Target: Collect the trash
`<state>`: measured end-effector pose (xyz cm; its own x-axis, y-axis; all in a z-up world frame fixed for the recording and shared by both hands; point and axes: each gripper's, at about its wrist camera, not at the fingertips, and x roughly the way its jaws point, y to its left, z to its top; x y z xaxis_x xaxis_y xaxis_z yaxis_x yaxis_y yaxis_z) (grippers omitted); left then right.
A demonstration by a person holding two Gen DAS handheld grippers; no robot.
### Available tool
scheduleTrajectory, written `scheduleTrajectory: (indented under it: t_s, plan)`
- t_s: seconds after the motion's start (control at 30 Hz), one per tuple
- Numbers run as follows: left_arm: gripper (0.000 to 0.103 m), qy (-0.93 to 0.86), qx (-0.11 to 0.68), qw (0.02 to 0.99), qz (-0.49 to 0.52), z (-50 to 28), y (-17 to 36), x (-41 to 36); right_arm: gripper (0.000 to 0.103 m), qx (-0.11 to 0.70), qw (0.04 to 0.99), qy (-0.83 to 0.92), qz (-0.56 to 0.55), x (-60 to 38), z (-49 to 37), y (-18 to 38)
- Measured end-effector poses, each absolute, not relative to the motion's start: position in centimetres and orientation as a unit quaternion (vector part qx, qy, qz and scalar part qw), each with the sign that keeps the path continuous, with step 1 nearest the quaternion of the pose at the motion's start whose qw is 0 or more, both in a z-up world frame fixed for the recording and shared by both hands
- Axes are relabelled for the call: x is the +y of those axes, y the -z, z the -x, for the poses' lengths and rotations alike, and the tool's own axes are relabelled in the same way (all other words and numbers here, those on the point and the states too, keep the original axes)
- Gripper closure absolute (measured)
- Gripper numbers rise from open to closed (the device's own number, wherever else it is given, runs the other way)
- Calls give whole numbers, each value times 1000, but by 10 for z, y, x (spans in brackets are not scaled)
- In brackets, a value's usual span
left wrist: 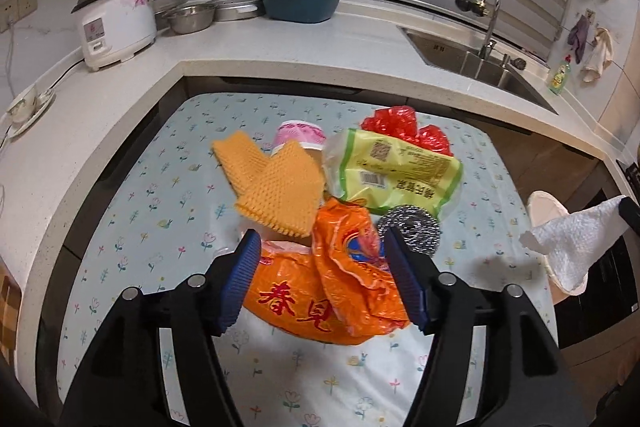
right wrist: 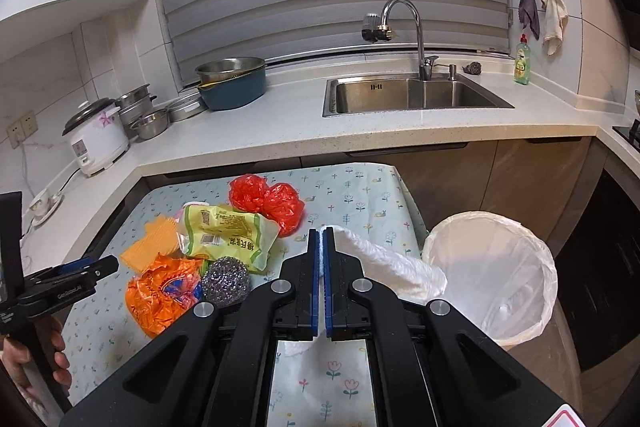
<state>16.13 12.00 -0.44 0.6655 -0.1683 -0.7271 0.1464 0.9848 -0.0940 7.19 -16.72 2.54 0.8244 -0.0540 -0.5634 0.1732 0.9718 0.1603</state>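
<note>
A crumpled orange plastic bag [left wrist: 328,287] [right wrist: 160,295] lies on the flowered tablecloth [left wrist: 140,227]. My left gripper [left wrist: 320,239] [right wrist: 108,264] hangs open just above it, one pad on each side, neither pressing. Around the bag lie a steel scourer [left wrist: 412,227] [right wrist: 226,281], a yellow-green packet [left wrist: 392,167] [right wrist: 228,231], a red bag [left wrist: 404,127] [right wrist: 266,201], an orange knobbly cloth [left wrist: 276,187] [right wrist: 150,241] and a pink cup [left wrist: 300,135]. My right gripper [right wrist: 322,233] is shut on a white paper towel [right wrist: 384,259] [left wrist: 568,243], held beside the white-lined bin [right wrist: 500,267].
The bin stands on the floor off the table's right edge. An L-shaped counter [right wrist: 280,135] wraps the table's far and left sides, with a rice cooker [left wrist: 116,27], steel bowls [left wrist: 192,17], a blue basin [right wrist: 234,87], a sink [right wrist: 408,95] and a soap bottle [right wrist: 522,61].
</note>
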Motion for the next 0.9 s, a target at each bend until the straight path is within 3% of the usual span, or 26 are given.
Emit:
scheduleTrajectory:
  t_s: [0.13, 0.47, 0.6, 0.67, 0.7, 0.73, 0.9]
  plan:
    - [31, 72, 414, 907, 15, -178, 20, 130, 101, 301, 947, 43, -101, -151, -88, -16]
    - [36, 64, 449, 891, 30, -222, 59, 149, 101, 326, 941, 5, -91, -105, -125, 2]
    - [51, 78, 462, 883, 30, -233, 69, 149, 101, 332, 939, -6, -85, -89, -136, 5]
    - [69, 88, 471, 877, 35, -237, 74, 148, 101, 335, 938, -10, -82, -83, -140, 7]
    - [85, 91, 474, 875, 36, -238, 75, 148, 101, 336, 938, -11, -80, -82, -141, 7]
    - [90, 93, 474, 875, 36, -238, 76, 148, 101, 338, 938, -11, -79, -79, -141, 8]
    - [94, 96, 452, 887, 31, -232, 62, 145, 101, 334, 939, -12, -76, -75, -140, 2]
